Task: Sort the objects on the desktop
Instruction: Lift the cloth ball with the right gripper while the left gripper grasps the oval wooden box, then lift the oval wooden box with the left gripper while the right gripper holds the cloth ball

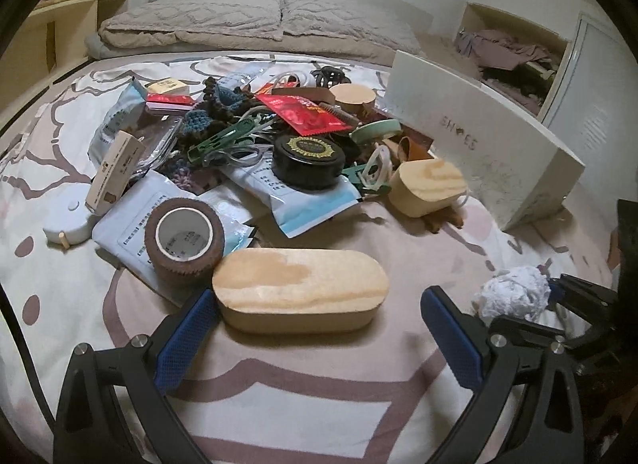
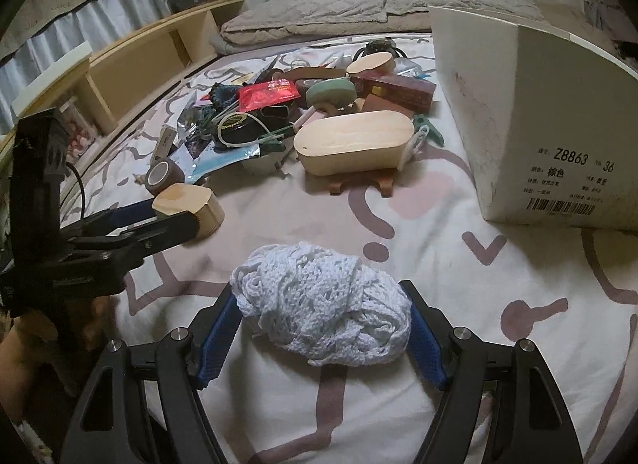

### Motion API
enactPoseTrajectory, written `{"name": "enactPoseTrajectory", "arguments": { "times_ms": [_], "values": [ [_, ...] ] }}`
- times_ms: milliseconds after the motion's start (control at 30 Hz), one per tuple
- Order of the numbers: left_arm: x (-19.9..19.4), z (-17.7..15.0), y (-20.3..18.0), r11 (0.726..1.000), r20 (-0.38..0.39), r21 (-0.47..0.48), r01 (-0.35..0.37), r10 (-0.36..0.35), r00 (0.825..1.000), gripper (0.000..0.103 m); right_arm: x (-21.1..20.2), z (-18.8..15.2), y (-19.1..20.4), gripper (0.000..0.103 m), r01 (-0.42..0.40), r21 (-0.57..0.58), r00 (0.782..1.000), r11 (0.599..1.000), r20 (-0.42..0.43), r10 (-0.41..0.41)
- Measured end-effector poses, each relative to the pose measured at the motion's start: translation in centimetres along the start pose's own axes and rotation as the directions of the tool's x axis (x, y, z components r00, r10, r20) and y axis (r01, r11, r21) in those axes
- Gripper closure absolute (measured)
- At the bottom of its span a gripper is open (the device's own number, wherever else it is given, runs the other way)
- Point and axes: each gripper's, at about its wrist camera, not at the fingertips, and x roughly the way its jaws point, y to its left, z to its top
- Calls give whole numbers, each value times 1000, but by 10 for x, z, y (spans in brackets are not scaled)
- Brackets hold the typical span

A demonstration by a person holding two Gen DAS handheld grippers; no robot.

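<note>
White crocheted bundle (image 2: 325, 304) sits between the right gripper (image 2: 325, 330) pads, which appear clamped on its sides.

Wooden oval box (image 1: 301, 290) lies on the patterned bedsheet (image 1: 319, 404) between the left gripper (image 1: 315, 338) jaws, which stand apart, one pad near its end, not gripping; beyond, the pile looks barely sorted: brown tape roll (image 1: 183, 236), black round tin (image 1: 309, 160), red packet (image 1: 309, 113), second wooden box (image 1: 428, 186) all heaped; white shoebox (image 1: 482, 137) stands behind at the right.
</note>
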Motion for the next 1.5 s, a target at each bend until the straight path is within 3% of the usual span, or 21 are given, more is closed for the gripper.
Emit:
{"name": "enactPoseTrajectory", "arguments": {
  "times_ms": [233, 367, 433, 500, 667, 767, 967, 1033, 1233, 1500],
  "values": [
    [7, 2, 4, 998, 2, -42, -49, 49, 999, 2, 0, -2, -1, 26, -2, 11, 1000, 1000, 21, 1],
    [9, 0, -2, 996, 5, 5, -93, 93, 996, 2, 0, -2, 0, 24, -7, 8, 1000, 1000, 20, 6],
    [10, -2, -5, 992, 12, 35, -124, 124, 992, 10, -2, -1, 0, 23, -12, 12, 1000, 1000, 23, 12],
    [10, -3, -7, 988, 17, 58, -142, 141, 990, 10, -4, 0, -1, 23, -25, 32, 999, 999, 31, 24],
    [7, -4, -9, 987, 29, 72, -143, 142, 990, 13, -8, 1, -3, 21, -17, 55, 999, 998, 38, 15],
    [4, -5, -8, 990, 23, 61, -126, 125, 992, 14, -12, 2, 0, 9, 3, 46, 999, 999, 52, -5],
    [-4, -11, -14, 993, 11, 67, -101, 101, 995, 14, -17, 5, 4, 8, 35, 40, 997, 999, 64, -38],
    [-8, -14, -16, 993, 5, 70, -98, 97, 995, 14, -18, 4, 3, 0, 50, 54, 996, 997, 65, -54],
    [-14, -20, -14, 996, -15, 24, -91, 91, 996, 14, -17, -3, -4, 0, 93, 131, 995, 987, 11, -95],
    [-8, -25, -23, 985, -41, 70, -157, 160, 986, 13, -9, 3, 2, 0, 139, 156, 989, 978, -78, -128]
  ]
}}
